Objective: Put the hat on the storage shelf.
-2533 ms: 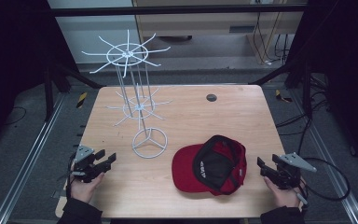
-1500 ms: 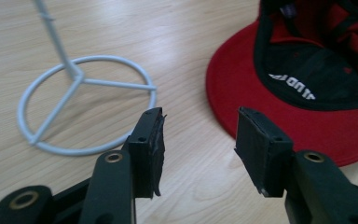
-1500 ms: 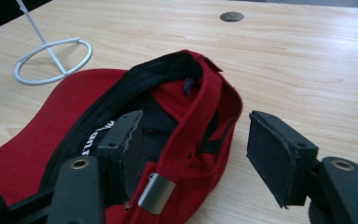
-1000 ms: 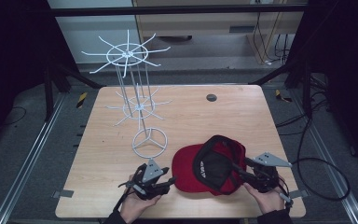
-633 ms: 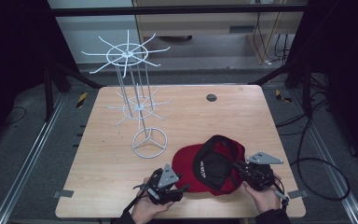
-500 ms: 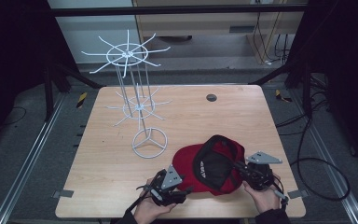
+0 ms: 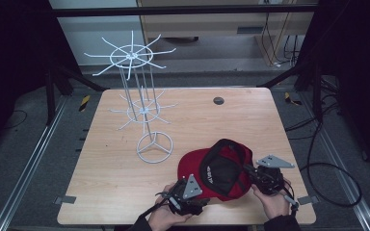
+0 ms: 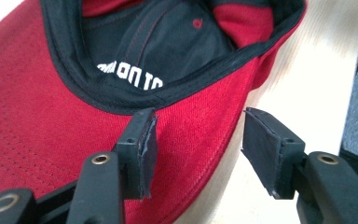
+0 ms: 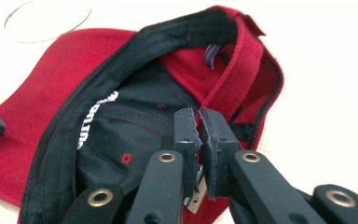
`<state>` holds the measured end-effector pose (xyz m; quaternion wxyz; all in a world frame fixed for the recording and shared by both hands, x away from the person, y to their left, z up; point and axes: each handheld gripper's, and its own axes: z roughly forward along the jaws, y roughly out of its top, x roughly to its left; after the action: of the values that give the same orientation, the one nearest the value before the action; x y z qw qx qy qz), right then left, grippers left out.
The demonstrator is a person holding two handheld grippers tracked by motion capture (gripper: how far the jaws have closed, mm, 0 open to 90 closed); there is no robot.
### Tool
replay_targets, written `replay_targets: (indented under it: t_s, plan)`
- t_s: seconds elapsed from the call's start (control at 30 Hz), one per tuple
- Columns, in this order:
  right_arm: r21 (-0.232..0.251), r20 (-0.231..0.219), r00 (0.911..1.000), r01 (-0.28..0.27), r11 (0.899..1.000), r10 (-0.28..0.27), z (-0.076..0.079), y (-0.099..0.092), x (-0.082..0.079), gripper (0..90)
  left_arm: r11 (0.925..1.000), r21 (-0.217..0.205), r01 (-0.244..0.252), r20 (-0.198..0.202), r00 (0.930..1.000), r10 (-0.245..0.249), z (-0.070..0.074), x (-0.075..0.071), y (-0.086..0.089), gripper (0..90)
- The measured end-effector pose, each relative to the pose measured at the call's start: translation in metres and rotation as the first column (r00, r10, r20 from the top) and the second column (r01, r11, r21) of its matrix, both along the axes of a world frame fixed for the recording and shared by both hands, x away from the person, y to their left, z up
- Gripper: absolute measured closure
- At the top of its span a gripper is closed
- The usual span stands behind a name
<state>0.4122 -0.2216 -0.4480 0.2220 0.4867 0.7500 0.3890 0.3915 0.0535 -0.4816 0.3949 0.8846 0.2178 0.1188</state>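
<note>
A red cap (image 7: 212,166) with a black lining lies upside down at the front right of the table (image 7: 111,168). My left gripper (image 7: 195,198) is at the cap's front left. In the left gripper view, my left gripper (image 8: 200,116) is open. Its jaws have just been opening, and the red brim (image 8: 51,121) lies between them with neither pad pressing on it. My right gripper (image 7: 250,172) is at the cap's right side. My right gripper (image 9: 200,114) has just closed and pinches the rear band of the cap (image 9: 51,70).
A white wire hanger stand (image 7: 142,108) with spoked tiers rises left of centre; its ring base (image 7: 154,147) sits just behind and left of the cap. A small black disc (image 7: 218,100) lies near the far edge. Cables (image 7: 327,173) trail off the right side.
Both hands came in from the table's front corners to the cap. Over the last second the left gripper slid right to the brim and opened wider. The right gripper closed on the cap's rear band.
</note>
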Motion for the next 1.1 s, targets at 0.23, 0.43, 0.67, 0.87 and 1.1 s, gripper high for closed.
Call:
replay_targets:
  t_s: [0.23,0.43,0.67,0.87,1.1]
  plan:
    - [0.023,0.035,0.9991,0.022,1.000,-0.023,0.005,-0.003,0.001,89.0,0.9992,0.039,0.014,-0.001,0.9999,-0.014,-0.002,0.005,-0.004,48.7]
    - [0.024,0.023,0.9996,0.015,1.000,-0.015,0.003,-0.003,0.001,84.4,0.9975,0.068,0.022,0.016,0.9996,-0.023,-0.003,0.004,-0.006,49.8]
    - [0.011,-0.001,1.0000,0.003,1.000,-0.003,-0.005,-0.002,-0.002,51.5,0.9974,0.068,0.024,0.013,0.9996,-0.025,-0.001,0.004,-0.006,51.1]
    - [-0.015,-0.087,0.9961,-0.017,1.000,0.016,-0.012,0.002,0.003,74.7,0.9979,0.056,0.033,-0.008,0.9994,-0.032,0.004,0.007,-0.003,55.2]
    - [-0.037,-0.069,0.9976,-0.011,0.999,0.008,-0.004,0.009,0.009,79.5,0.9974,0.059,0.042,0.014,0.9990,-0.043,0.009,0.007,-0.005,59.9]
